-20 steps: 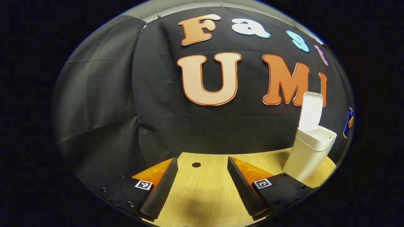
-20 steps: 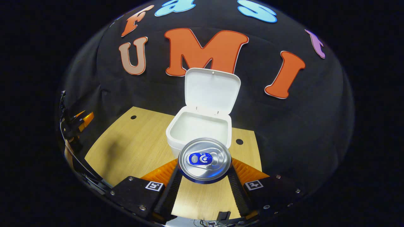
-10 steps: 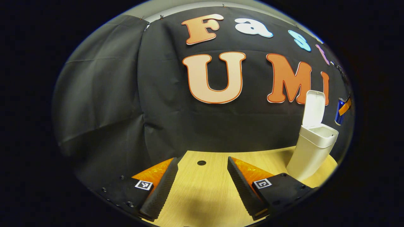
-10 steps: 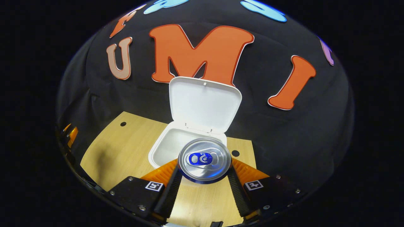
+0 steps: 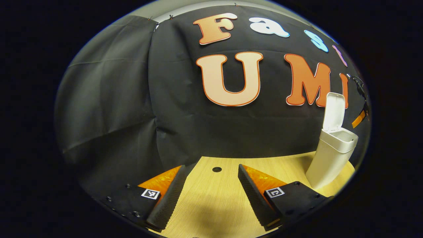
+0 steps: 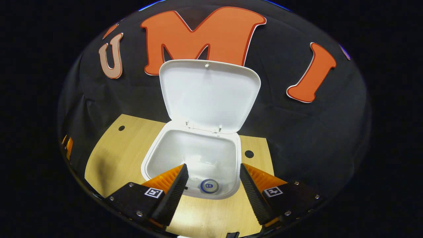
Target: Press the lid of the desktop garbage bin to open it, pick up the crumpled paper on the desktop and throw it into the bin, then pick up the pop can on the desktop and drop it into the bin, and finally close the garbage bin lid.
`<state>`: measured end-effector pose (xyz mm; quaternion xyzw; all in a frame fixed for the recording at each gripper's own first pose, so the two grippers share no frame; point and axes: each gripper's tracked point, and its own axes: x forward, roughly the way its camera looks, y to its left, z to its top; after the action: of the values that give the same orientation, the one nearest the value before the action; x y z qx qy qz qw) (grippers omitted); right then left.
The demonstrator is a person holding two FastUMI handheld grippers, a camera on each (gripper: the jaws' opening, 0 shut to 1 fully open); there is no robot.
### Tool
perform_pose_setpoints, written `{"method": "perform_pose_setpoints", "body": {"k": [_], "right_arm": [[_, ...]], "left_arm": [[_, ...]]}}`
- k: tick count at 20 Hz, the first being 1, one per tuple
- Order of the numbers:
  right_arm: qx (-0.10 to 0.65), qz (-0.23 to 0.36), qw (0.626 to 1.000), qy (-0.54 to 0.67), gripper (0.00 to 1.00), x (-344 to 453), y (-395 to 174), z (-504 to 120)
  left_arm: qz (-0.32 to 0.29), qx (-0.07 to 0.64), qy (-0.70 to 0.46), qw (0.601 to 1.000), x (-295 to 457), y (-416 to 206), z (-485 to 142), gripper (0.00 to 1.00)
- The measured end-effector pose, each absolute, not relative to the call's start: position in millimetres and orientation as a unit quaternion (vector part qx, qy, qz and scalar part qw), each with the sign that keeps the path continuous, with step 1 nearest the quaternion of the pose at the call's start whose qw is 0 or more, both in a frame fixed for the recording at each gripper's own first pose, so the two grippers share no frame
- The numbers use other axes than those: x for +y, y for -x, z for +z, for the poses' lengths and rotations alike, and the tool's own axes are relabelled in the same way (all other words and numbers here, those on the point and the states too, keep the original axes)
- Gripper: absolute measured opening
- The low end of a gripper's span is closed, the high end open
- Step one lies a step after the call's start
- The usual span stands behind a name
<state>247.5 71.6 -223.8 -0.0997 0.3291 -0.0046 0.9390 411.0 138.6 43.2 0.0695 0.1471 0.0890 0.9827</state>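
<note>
Over the desk (image 5: 211, 198) in the left gripper view, the left tongs (image 5: 211, 190) hang with their jaws wide and nothing between them, a dark shadow lying on the wood beneath. A small round hole (image 5: 216, 169) sits in the desk just ahead of them, near the black cloth wall. Farther right, at the desk's edge, stands the white bin (image 5: 330, 158), upright, with its lid (image 5: 334, 111) raised almost straight up at the back. Just right of the lid a sliver of the other tongs shows at the rim of the view, too small to tell more. From the right gripper view, the right tongs (image 6: 214, 180) hover directly above the bin's mouth, jaws spread wide and empty. Between their fingers, deep inside the bin (image 6: 155, 155), the can (image 6: 209, 185) stands at the bottom, its silver top and blue tab facing up. The lid (image 6: 210, 94) stands open behind the mouth, hinged at the far rim, its inner face turned toward the camera. Two holes mark the desk (image 6: 112, 155), one left of the bin and one just right of it. The paper cannot be made out in the bin.
</note>
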Motion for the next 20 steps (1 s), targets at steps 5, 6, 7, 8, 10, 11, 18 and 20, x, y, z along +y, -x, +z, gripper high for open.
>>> {"method": "perform_pose_setpoints", "body": {"k": [5,6,7,8,10,11,18,20], "right_arm": [[0.322,-0.005,0.943,0.082,0.99,71,-247,-217],[0.320,-0.005,0.944,0.081,0.99,71,-248,-215],[0.323,-0.004,0.943,0.083,0.99,70,-247,-214],[0.324,-0.005,0.942,0.087,0.99,69,-246,-213],[0.321,-0.005,0.943,0.092,0.99,67,-247,-205],[0.318,-0.005,0.943,0.092,0.99,67,-247,-199],[0.273,-0.011,0.955,0.117,0.99,74,-273,-121],[0.266,-0.005,0.956,0.122,0.99,84,-281,-100]], "left_arm": [[0.079,0.146,-0.064,0.984,132,-417,42,1.00],[0.077,0.146,-0.064,0.984,129,-418,42,1.00],[0.074,0.148,-0.064,0.984,127,-420,40,1.00],[0.072,0.148,-0.064,0.984,126,-421,41,1.00],[0.069,0.146,-0.065,0.985,124,-422,42,1.00],[0.069,0.146,-0.067,0.985,124,-422,42,1.00],[0.068,0.147,-0.065,0.985,122,-426,40,1.00],[0.067,0.143,-0.067,0.985,121,-428,41,1.00]]}}
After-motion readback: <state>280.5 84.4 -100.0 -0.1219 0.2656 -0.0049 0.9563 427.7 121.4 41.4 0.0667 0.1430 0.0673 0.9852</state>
